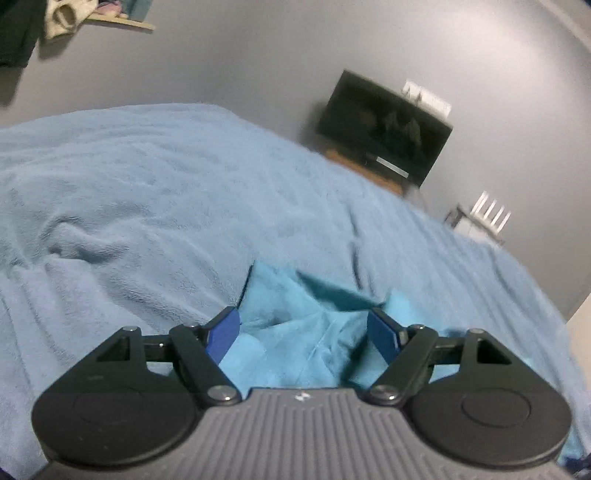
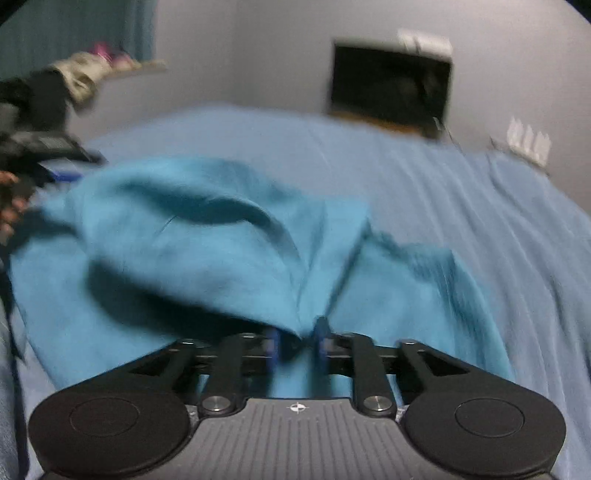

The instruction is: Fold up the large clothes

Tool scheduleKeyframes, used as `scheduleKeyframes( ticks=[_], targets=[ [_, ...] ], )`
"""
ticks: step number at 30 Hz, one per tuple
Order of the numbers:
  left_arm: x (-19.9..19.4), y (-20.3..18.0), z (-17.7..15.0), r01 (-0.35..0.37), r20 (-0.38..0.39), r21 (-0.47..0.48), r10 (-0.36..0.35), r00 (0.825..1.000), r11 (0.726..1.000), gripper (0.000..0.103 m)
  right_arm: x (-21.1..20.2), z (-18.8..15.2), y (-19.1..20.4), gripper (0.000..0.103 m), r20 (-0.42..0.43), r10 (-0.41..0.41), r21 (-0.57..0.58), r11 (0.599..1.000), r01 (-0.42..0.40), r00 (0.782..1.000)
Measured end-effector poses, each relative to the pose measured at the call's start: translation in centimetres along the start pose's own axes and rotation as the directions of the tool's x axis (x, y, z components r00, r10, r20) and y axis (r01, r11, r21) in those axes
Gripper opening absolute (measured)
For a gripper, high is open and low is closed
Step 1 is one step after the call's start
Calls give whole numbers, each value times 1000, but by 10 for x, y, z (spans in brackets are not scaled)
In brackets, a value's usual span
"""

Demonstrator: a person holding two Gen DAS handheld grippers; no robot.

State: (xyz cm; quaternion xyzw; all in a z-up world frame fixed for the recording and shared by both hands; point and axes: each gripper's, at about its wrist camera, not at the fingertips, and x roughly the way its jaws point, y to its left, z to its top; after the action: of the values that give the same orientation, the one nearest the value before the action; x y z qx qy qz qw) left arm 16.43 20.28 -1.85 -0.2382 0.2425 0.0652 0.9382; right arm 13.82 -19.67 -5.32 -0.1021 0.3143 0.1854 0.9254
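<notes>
A large turquoise garment [image 2: 192, 251] lies crumpled on the bed, blurred by motion. In the right wrist view its folds gather to a point between the blue pads [image 2: 272, 345] of my right gripper [image 2: 297, 341], which is shut on a bunch of the cloth. My left gripper [image 1: 303, 330] hovers over another part of the garment [image 1: 295, 332] with its blue pads [image 1: 221, 334] standing wide apart; cloth lies under and between them, and neither pad presses on it. The left gripper [image 2: 55, 155] also shows at the far left edge of the right wrist view, held by a person's hand [image 2: 11, 210].
A light blue fleece blanket [image 1: 147, 192] covers the bed. Beyond its far edge a dark screen [image 1: 384, 125] stands on a wooden stand against the grey wall. A white rack [image 1: 487, 214] sits at the right. Clothes hang off a shelf [image 1: 74, 14] at the upper left.
</notes>
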Motion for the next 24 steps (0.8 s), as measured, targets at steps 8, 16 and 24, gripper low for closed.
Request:
scheduleKeyframes(
  ticks=[8,16,24],
  targets=[
    [-13,-54,-22,148,-21,230,-147,989,962,76,-41,9,-10,61,154,-39,263,965,-3,987],
    [4,-127,-78,282,-129,464,-251,959,840,76,-5,24,45,61,241,-60,78,996,42,969],
    [57,-136,-126,255,-332,684,-19,943,684,76,61,20,60,59,18,-107,-34,994,108,994]
  ],
)
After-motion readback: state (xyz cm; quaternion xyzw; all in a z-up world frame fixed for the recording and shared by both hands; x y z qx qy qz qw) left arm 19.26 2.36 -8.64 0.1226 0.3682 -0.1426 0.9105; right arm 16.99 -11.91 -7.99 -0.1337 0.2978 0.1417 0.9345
